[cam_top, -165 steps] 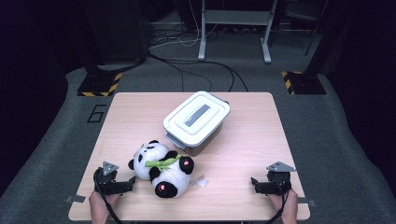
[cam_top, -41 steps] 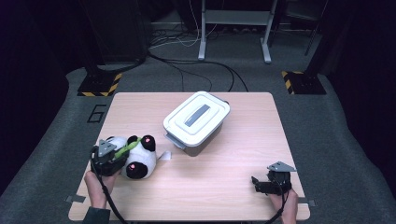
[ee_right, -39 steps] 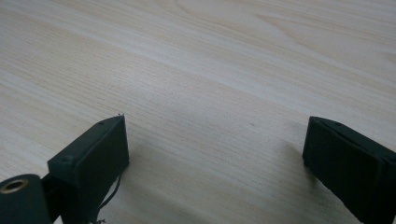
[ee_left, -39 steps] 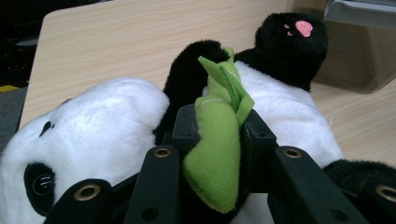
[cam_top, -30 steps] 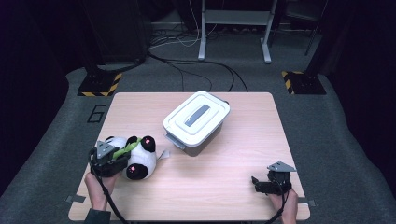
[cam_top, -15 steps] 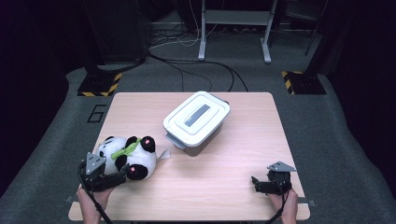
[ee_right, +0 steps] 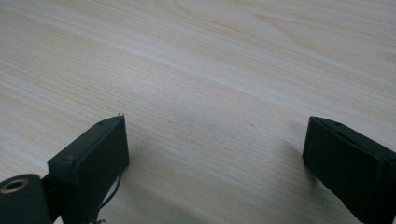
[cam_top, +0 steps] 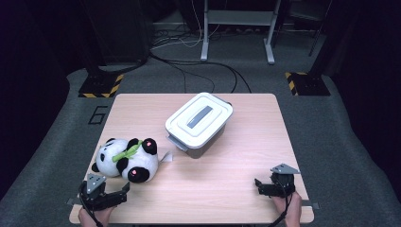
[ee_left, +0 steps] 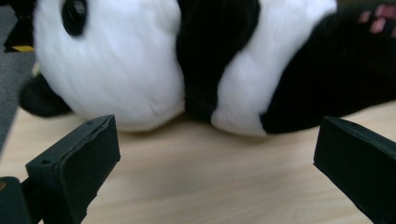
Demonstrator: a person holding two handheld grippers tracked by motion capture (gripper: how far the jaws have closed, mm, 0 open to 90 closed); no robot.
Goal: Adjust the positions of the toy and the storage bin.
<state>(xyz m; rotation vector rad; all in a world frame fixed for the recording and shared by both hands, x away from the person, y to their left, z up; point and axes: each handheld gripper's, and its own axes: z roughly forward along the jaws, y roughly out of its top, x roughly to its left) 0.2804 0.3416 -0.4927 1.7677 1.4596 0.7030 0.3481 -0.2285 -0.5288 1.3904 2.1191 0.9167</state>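
Pale wood table (cam_top: 246, 142) takes up the middle of the high view, set on grey carpet. At its centre sits a white lidded storage box (cam_top: 199, 122), turned at an angle, lid on and latched by the look of it. Lower left of that view lies the plush panda (cam_top: 126, 159) on its side, near the table's left edge and apart from the box, probably laid there to keep the box lid free for opening.

Just below the panda, the left gripper (cam_top: 124, 190) rests low at the near edge, jaws spread wide and empty, pointing up-right toward the toy; the left gripper view has the panda (ee_left: 187, 65) close ahead, not touched. At lower right the right gripper (cam_top: 258, 184) rests on bare wood, jaws likewise spread, holding nothing, aimed left.
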